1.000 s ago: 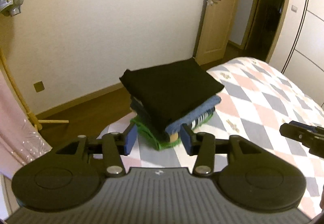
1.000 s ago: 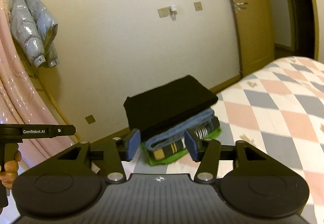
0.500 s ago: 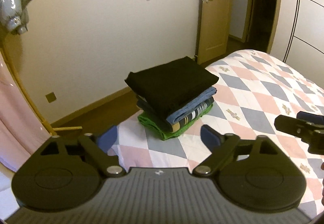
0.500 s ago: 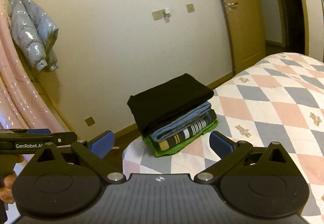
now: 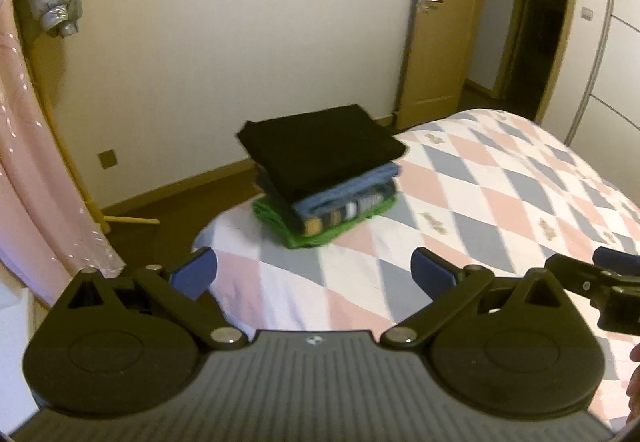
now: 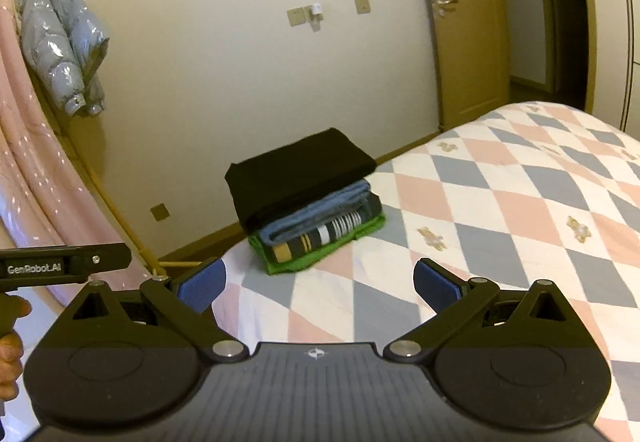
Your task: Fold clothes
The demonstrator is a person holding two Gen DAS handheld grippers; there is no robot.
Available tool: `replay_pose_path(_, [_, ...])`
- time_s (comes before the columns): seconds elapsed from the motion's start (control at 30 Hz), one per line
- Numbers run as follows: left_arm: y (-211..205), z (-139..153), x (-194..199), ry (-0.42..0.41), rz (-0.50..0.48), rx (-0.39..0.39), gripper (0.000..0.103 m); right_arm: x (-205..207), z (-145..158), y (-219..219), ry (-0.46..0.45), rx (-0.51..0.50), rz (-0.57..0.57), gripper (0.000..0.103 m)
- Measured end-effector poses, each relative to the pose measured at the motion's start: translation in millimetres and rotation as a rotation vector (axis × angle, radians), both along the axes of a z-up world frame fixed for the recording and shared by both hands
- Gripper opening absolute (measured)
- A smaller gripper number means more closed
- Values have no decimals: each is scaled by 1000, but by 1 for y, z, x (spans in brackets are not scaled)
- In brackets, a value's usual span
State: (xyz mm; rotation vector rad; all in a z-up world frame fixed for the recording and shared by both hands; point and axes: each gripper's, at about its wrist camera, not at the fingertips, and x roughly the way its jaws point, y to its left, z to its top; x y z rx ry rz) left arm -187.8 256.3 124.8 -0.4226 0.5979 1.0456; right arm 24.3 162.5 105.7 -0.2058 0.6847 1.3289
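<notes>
moments earlier pinched, the left gripper (image 5: pixel 314 268) and right gripper (image 6: pixel 320 282) gaped wide, empty, backing from the far stack of folded clothes (image 6: pixel 306 198), apparently finished.

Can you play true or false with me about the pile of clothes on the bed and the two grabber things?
1. The folded black garment lies on top of the stack. True.
2. The bright green folded cloth is at the very bottom, touching the checked pink, blue and white bedspread. True.
3. The left gripper is squeezing the stack. False: its jaws are wide open with nothing between them, away from the stack.
4. The right gripper is shut on a shirt. False: it is open and holds nothing.
5. A shiny silver-grey puffy jacket hangs by the wall. True.
6. The stack sits on the floor. False: it rests on the corner of the bed.
</notes>
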Motion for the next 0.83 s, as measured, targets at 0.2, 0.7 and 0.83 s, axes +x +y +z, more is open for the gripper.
replay_pose_path(0.2, [-43,-2,32,26,22,11,102,28,2,-46,6,11,11,103])
replay_pose_path(0.7, [-110,-7,83,58,112,63,102,79,6,-110,13,39,99,103])
replay_pose_path(0.83, [-119,-1,91,62,117,104,102,88,10,-113,19,46,113,103])
